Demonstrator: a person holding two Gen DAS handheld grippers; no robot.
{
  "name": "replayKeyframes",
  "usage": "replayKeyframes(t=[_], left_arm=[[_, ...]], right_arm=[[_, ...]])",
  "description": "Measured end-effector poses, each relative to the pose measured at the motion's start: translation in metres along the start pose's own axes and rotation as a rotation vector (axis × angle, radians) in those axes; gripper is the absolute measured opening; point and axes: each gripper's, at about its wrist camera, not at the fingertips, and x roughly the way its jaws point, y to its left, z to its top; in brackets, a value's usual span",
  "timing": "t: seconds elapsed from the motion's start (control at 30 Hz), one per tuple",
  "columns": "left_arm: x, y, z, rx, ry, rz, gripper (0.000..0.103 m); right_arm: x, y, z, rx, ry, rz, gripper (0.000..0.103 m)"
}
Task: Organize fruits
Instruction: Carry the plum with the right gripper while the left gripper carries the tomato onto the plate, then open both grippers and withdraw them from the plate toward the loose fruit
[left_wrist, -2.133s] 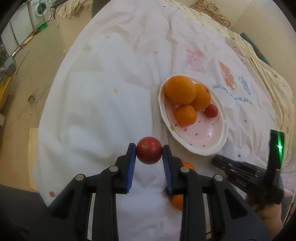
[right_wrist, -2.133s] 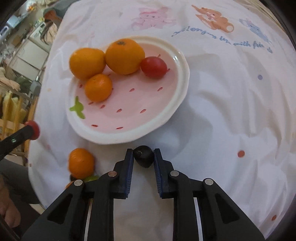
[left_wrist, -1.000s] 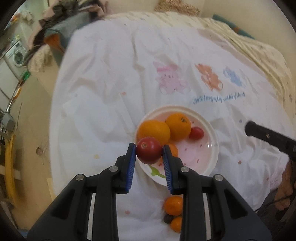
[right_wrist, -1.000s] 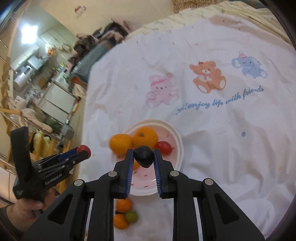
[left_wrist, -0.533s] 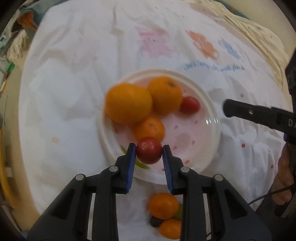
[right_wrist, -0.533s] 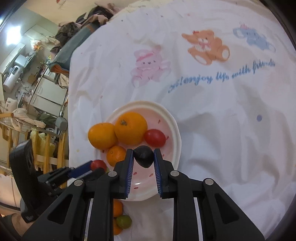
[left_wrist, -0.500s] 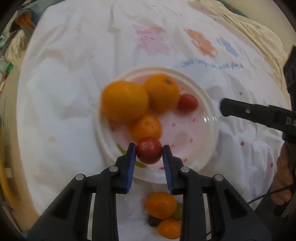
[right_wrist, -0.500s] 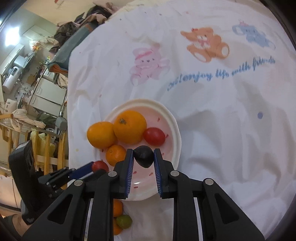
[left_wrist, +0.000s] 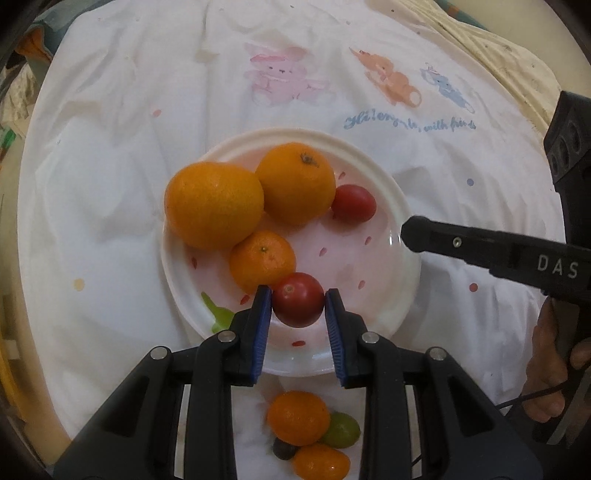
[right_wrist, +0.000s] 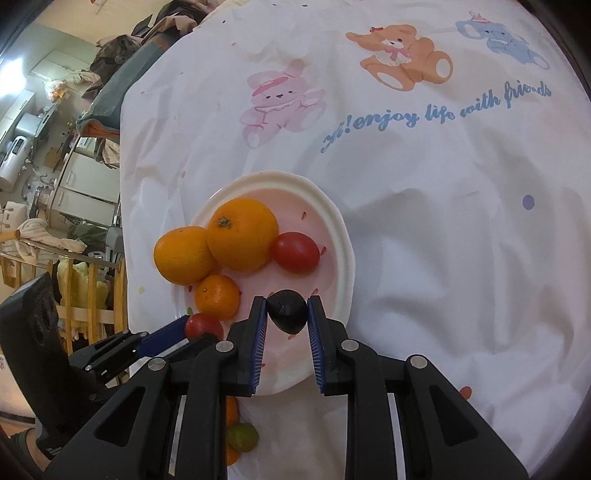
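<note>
**A:** Left wrist view first: what are you holding over there?

**B:** I am pinching a red cherry tomato (left_wrist: 298, 300) in my left gripper (left_wrist: 298, 301), its blue pads pressing on both sides of the fruit. I am holding it over the near part of the pink plate (left_wrist: 400, 295), just beside the small mandarin (left_wrist: 262, 260).

**A:** And the other side?

**B:** My right gripper (right_wrist: 287, 311) is squeezing a dark grape (right_wrist: 287, 311) between its pads, over the near rim area of the same plate, on the side nearer the second red tomato (right_wrist: 295, 252).

**A:** What is already sitting on the plate?

**B:** Two big oranges, (left_wrist: 214, 205) and (left_wrist: 295, 183), are touching each other at the far left, the mandarin is lying against them, and that second tomato is leaning on the rear orange.

**A:** Anything lying off the plate?

**B:** Near me on the white printed sheet (left_wrist: 110, 147), another mandarin (left_wrist: 298, 418), a green grape (left_wrist: 341, 430), a dark grape (left_wrist: 283, 449) and one more orange fruit (left_wrist: 321, 461) are bunching together.
</note>
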Motion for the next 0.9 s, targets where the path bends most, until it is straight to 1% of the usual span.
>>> replayKeyframes(t=[0.1,0.17,0.23,0.27,0.33,0.43,0.6,0.63,0.7,0.73,0.77,0.9], left_arm=[[0.001,0.001,0.002,-0.006,0.007,0.009,0.026],[0.002,0.002,0.003,-0.015,0.009,0.005,0.031],[-0.002,0.003,0.004,-0.018,-0.014,0.027,0.053],[-0.006,0.002,0.004,-0.013,-0.041,0.051,0.058],[-0.01,0.002,0.004,-0.009,-0.069,0.07,0.076],[-0.014,0.005,0.005,-0.021,-0.088,0.057,0.077],[-0.016,0.007,0.006,-0.032,-0.092,0.049,0.077],[-0.016,0.007,0.006,-0.034,-0.092,0.045,0.077],[-0.016,0.007,0.006,-0.037,-0.096,0.042,0.077],[-0.016,0.008,0.006,-0.037,-0.095,0.043,0.077],[-0.016,0.008,0.006,-0.036,-0.096,0.046,0.077],[-0.016,0.007,0.006,-0.029,-0.096,0.056,0.077]], right_arm=[[0.001,-0.001,0.0,-0.001,0.003,-0.001,0.024],[0.001,0.0,0.001,-0.002,0.005,-0.002,0.024],[0.0,-0.001,0.0,-0.001,0.005,-0.004,0.025],[0.001,0.0,0.0,0.0,0.006,-0.004,0.025],[0.001,-0.001,0.001,0.003,0.008,-0.007,0.026],[0.003,-0.005,0.002,0.026,0.017,0.004,0.026],[0.001,-0.009,0.003,0.044,0.001,-0.001,0.026],[0.0,-0.01,0.003,0.051,-0.003,0.0,0.028],[-0.003,-0.012,0.004,0.061,-0.012,0.015,0.044],[-0.005,-0.013,0.005,0.07,-0.02,0.041,0.061],[-0.007,-0.014,0.005,0.078,-0.029,0.054,0.066],[-0.013,-0.015,0.007,0.085,-0.058,0.064,0.066]])
